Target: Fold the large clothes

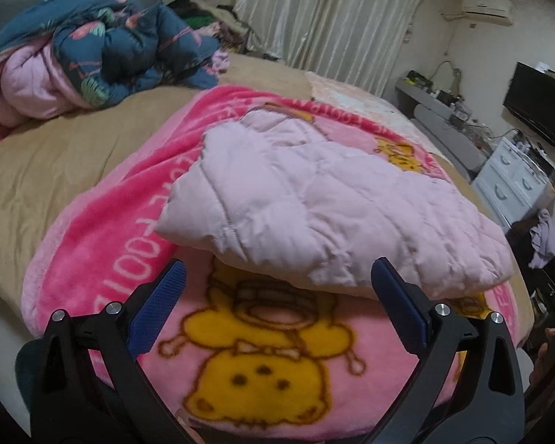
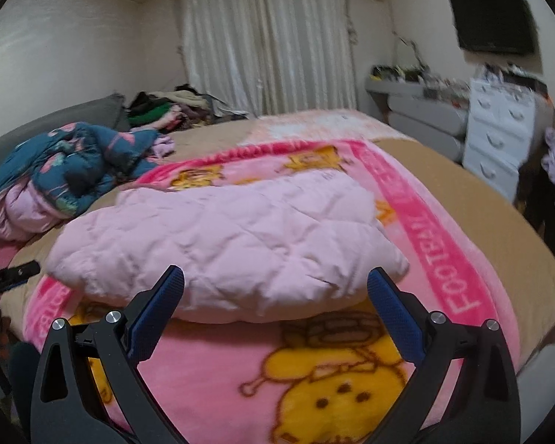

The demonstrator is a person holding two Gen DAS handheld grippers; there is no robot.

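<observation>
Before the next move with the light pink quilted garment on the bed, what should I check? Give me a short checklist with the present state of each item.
1. Left gripper empty, jaws wide: ok.
2. Right gripper empty, jaws wide: ok.
3. Pink quilted garment lies folded on the cartoon blanket, held by neither gripper: ok.
4. Garment edges even all round: cannot tell, far side hidden.
5. Blue floral quilt lies apart from the garment: ok.
6. Blanket flat beneath the garment: cannot tell.

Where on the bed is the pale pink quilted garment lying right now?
In both wrist views the pale pink quilted garment lies folded on the pink cartoon blanket, just beyond the open jaws, with the dark blue floral quilt heaped further back on the left.
</observation>
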